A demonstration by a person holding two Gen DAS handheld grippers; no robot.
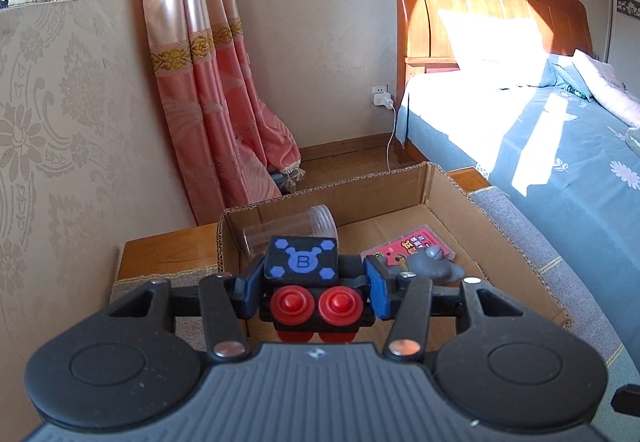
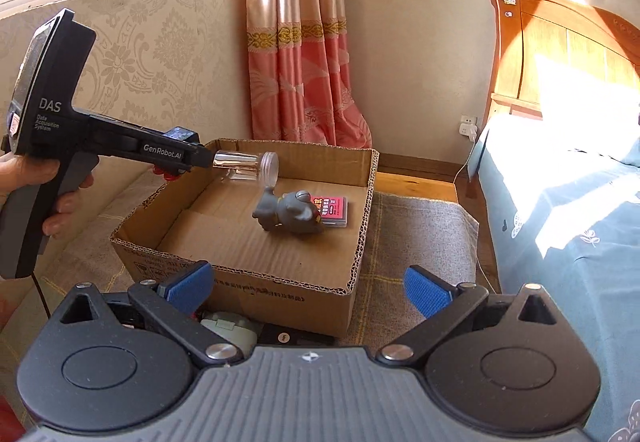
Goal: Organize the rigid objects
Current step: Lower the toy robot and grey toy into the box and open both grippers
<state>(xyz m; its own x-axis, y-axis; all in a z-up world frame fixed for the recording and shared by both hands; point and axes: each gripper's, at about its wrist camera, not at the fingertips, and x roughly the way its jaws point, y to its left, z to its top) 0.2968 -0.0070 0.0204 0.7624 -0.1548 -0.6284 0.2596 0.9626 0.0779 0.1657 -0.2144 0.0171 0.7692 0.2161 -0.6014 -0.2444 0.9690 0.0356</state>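
My left gripper [image 1: 312, 288] is shut on a black toy block [image 1: 308, 282] with blue hexagon marks and red round knobs, held over the near left corner of an open cardboard box [image 1: 360, 189]. In the box lie a clear plastic jar [image 1: 292, 232] on its side, a grey animal figure [image 1: 434, 266] and a pink card case [image 1: 416, 246]. From the right wrist view, the left gripper [image 2: 188, 157] hovers above the box's [image 2: 248, 282] far left edge, beside the jar [image 2: 248, 163]; the figure [image 2: 290, 211] and case [image 2: 332, 209] lie near the right wall. My right gripper [image 2: 308, 288] is open and empty before the box.
The box stands on a grey woven mat [image 2: 416, 242] over a wooden stand [image 1: 168, 250]. A bed with blue sheets [image 1: 560, 145] and wooden headboard is at the right. A pink curtain [image 1: 216, 89] hangs behind. A pale green object [image 2: 228, 330] lies under my right gripper.
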